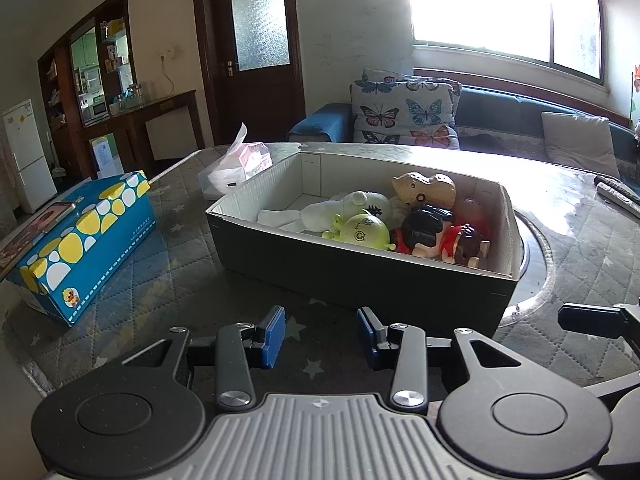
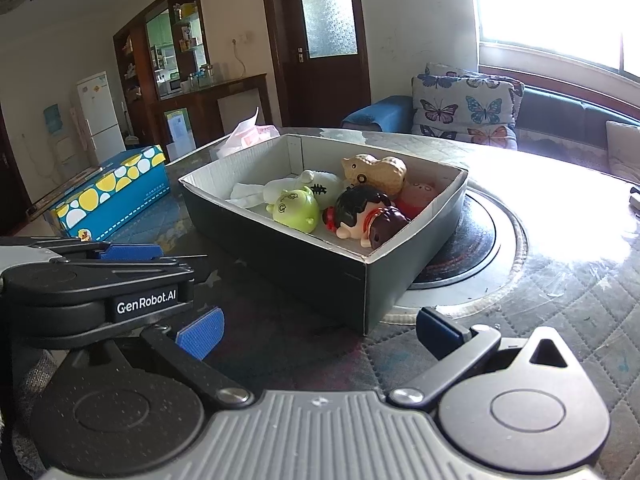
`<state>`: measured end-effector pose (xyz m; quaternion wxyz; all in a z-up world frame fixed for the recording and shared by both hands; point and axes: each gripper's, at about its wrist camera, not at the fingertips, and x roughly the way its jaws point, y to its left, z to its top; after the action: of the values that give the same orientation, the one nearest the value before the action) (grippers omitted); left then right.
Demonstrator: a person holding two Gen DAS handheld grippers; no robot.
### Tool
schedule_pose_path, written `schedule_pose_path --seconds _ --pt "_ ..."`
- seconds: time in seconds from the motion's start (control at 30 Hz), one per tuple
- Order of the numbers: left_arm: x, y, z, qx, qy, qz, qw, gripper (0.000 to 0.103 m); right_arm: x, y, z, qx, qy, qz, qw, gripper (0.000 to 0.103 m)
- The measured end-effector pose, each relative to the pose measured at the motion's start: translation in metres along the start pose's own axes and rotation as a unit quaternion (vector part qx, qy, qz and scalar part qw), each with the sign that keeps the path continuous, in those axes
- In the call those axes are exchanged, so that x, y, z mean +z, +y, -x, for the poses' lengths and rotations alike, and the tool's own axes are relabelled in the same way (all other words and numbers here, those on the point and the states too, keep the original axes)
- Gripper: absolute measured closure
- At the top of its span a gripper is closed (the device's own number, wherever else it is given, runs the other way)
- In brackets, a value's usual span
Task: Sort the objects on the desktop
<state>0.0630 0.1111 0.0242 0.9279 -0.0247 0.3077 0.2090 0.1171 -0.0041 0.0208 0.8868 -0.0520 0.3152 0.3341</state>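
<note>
Toys already gathered in the dark box on the quilted worktop: green figure, white one, peanut shape, black-haired doll. Left tool parted about halfway, nothing between the blue pads; right tool spread wide, likewise empty, both poised just short of the box. Probably a pause between picks, or sorting nearly done. Next: choosing a loose item, maybe the blue dotted carton or tissue pack, then reaching left past the box.
</note>
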Motion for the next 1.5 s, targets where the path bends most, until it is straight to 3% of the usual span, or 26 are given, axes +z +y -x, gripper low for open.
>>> schedule_pose_path --seconds 1.5 --pt "0.024 0.002 -0.036 0.025 0.002 -0.027 0.9993 0.061 0.019 0.005 -0.039 -0.042 0.024 -0.006 0.999 0.000"
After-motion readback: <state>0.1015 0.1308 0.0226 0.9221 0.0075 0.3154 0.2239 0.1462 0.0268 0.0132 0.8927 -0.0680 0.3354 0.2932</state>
